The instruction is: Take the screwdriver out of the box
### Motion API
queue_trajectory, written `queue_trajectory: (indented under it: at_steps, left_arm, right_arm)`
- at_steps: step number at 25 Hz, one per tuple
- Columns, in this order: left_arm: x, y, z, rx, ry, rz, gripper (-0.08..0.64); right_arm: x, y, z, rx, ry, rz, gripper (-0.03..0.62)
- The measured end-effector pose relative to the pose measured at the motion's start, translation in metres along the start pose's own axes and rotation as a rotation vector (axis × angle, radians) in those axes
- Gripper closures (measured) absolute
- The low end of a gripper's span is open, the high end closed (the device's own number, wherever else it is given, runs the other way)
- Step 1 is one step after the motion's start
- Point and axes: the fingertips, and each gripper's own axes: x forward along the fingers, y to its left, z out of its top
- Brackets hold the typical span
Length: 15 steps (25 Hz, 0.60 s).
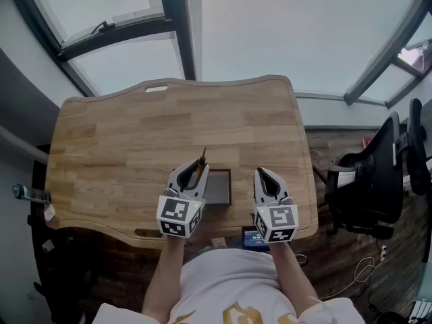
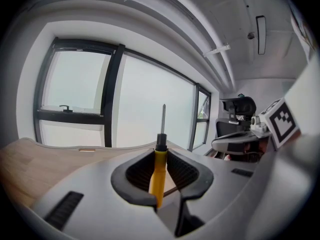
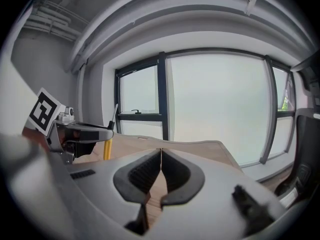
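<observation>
Your left gripper (image 1: 194, 173) clamped on screwdriver (image 2: 159, 170) at yellow handle; shaft upright, tip at 12 o'clock. In head view, box (image 1: 219, 188) just beside jaws at 3 o'clock. Your right gripper (image 1: 265, 176) pinched together, empty, past box. Likely next: carry screwdriver clear toward 9 o'clock.

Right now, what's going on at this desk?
A person stands at a wooden desk with a gripper in each hand. The left gripper is shut on a yellow-handled screwdriver, with its shaft pointing up. It is held by the left edge of a small dark box and appears clear of it. The right gripper hangs to the right of the box, jaws together and empty.
</observation>
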Motion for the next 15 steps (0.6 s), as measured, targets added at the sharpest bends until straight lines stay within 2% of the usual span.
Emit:
queue_trajectory:
  at_steps: [15]
  left_arm:
    - [0.0018,-0.0014,-0.0033,-0.007,0.011,-0.002,0.477]
  right_arm:
    - [-0.0039,-0.0023,-0.0011,-0.004,0.003,-0.006,0.561]
